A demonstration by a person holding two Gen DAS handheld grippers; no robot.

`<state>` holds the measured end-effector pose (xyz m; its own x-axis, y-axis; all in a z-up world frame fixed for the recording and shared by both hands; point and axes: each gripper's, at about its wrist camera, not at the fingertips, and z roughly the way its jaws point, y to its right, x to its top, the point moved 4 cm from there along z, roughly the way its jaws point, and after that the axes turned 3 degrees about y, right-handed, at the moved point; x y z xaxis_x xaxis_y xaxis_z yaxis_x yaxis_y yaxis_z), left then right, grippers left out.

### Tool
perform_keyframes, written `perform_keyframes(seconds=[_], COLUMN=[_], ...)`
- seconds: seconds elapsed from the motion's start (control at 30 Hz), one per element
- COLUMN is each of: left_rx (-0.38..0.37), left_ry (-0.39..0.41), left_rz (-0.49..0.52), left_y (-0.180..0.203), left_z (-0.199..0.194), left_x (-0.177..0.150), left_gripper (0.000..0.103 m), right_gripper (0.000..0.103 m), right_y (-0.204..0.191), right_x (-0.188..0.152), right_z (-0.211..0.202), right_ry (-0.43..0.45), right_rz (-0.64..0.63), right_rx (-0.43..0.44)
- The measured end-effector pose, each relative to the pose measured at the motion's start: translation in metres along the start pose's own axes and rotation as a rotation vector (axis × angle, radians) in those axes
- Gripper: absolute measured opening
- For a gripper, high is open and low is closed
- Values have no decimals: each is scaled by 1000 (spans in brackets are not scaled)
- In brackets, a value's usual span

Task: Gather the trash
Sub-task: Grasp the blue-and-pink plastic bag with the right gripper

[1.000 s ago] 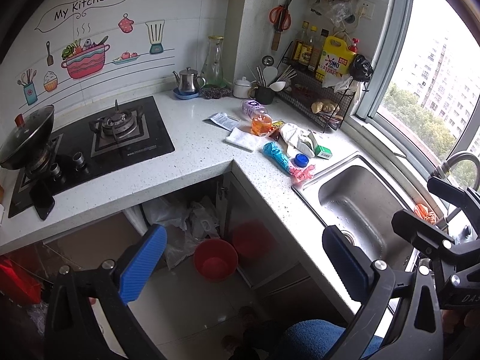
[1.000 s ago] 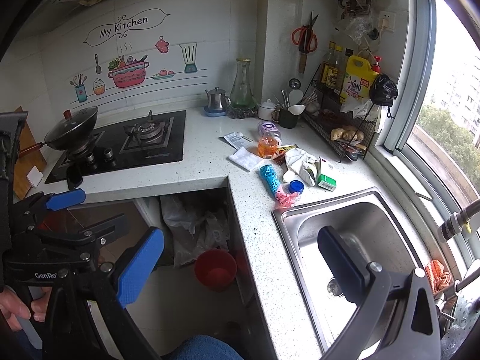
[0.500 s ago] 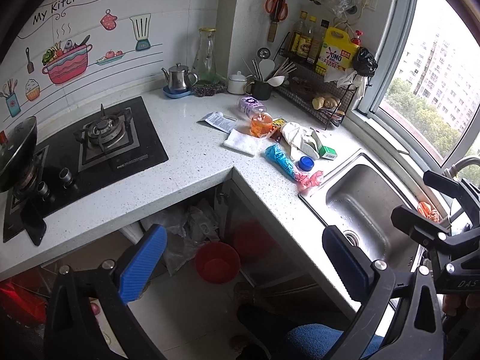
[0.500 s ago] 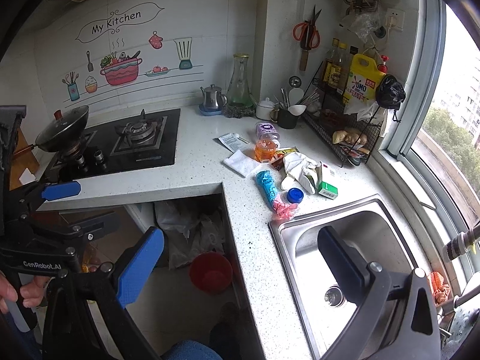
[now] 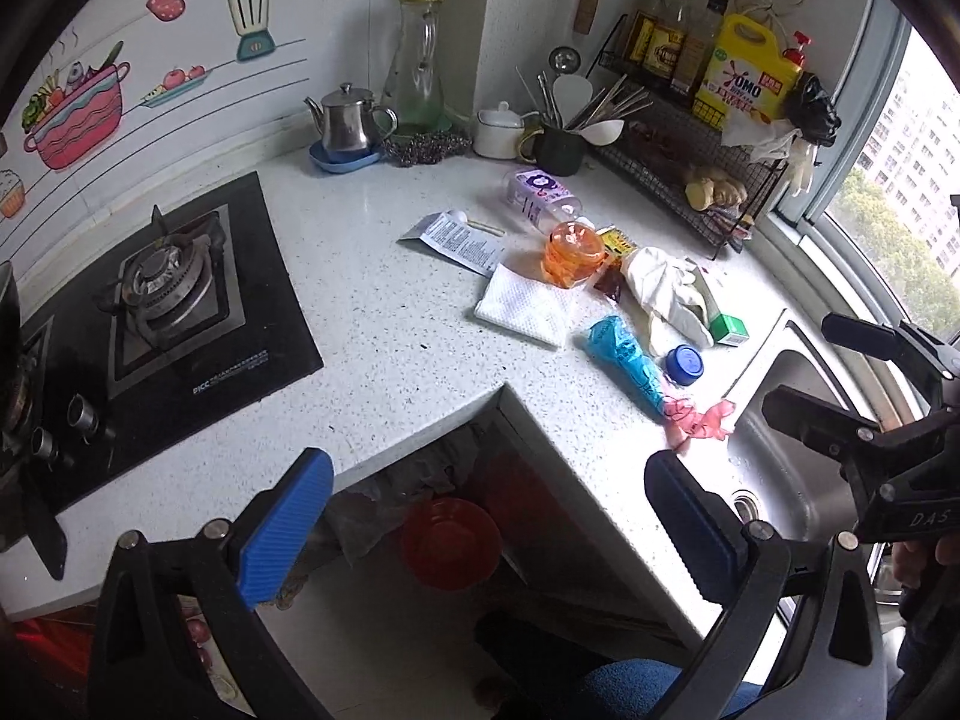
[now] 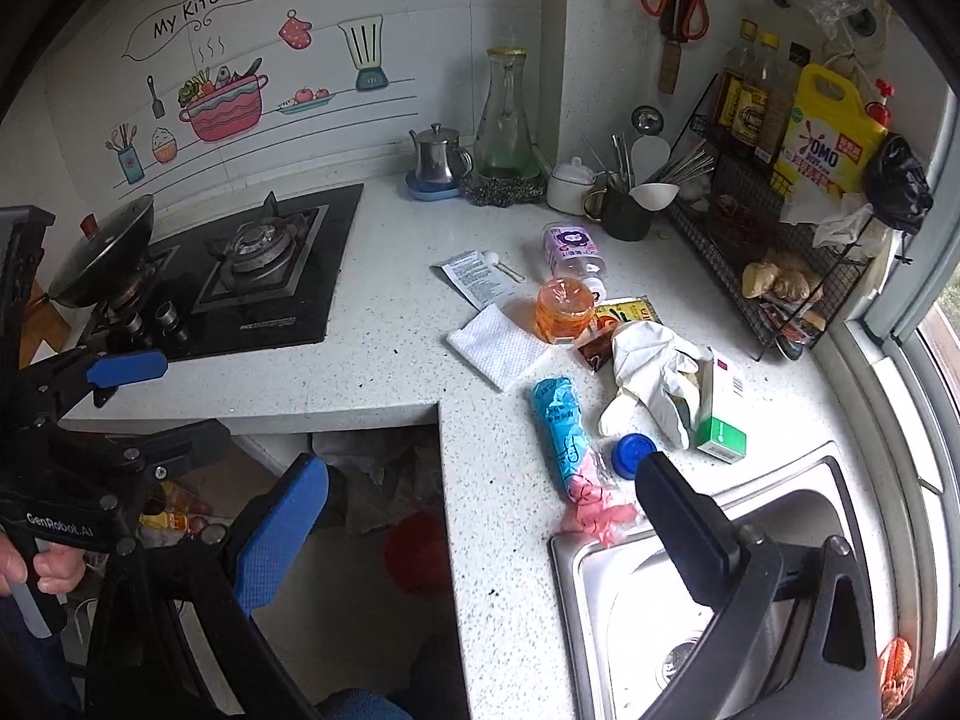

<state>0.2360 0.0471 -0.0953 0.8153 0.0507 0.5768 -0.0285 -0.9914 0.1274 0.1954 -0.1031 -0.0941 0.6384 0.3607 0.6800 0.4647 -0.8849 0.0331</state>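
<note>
Trash lies on the white counter near the sink: a blue wrapper with a pink end (image 5: pixel 630 366) (image 6: pixel 561 426), a blue cap (image 5: pixel 684 362) (image 6: pixel 631 454), a white glove (image 5: pixel 663 291) (image 6: pixel 651 369), a green-and-white box (image 6: pixel 720 411), a white tissue (image 5: pixel 525 306) (image 6: pixel 495 345), an orange cup (image 5: pixel 573 252) (image 6: pixel 563 309), a paper leaflet (image 5: pixel 459 240) and a lying purple bottle (image 6: pixel 573 252). My left gripper (image 5: pixel 486 531) is open and empty, above the counter's inner corner. My right gripper (image 6: pixel 480 531) is open and empty, just short of the blue wrapper.
A steel sink (image 6: pixel 690 588) lies at the right. A black gas hob (image 5: pixel 168 312) with a pan (image 6: pixel 102 252) is at the left. A wire rack with bottles (image 6: pixel 774 228) stands at the back. A red bucket (image 5: pixel 450 534) sits on the floor below.
Both grippers have moved forward and down toward the counter; the trash pile now looks larger and closer. Both stay open and empty.
</note>
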Motion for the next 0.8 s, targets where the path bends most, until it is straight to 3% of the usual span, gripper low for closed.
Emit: perform_keyframes(seconds=[0.13,0.2,0.27,0.5,0.57,0.8], left_rx=[-31,-26,-16,-35,-35,-21], left_ry=[-61,-96,-134,-231,-255,-310], left_rz=[-4,-4,-4,0,3,-3], left_y=[0,2,3,9,10,7], left_z=[43,65,86,136,145,163], left_x=[17,24,28,29,27,17], left_gripper=[103,103,103,103,103,103], right_gripper=[102,97,84,62,49,48], right_y=[21,30,37,53,59,69], right_x=[10,11,10,1,-4,-9], right_z=[46,69,91,154,167,185], right_ry=[-78,-126,-184,-334,-372,-418], right_rz=[12,11,15,-7,13,10], right_rx=[44,60,87,112,134,97])
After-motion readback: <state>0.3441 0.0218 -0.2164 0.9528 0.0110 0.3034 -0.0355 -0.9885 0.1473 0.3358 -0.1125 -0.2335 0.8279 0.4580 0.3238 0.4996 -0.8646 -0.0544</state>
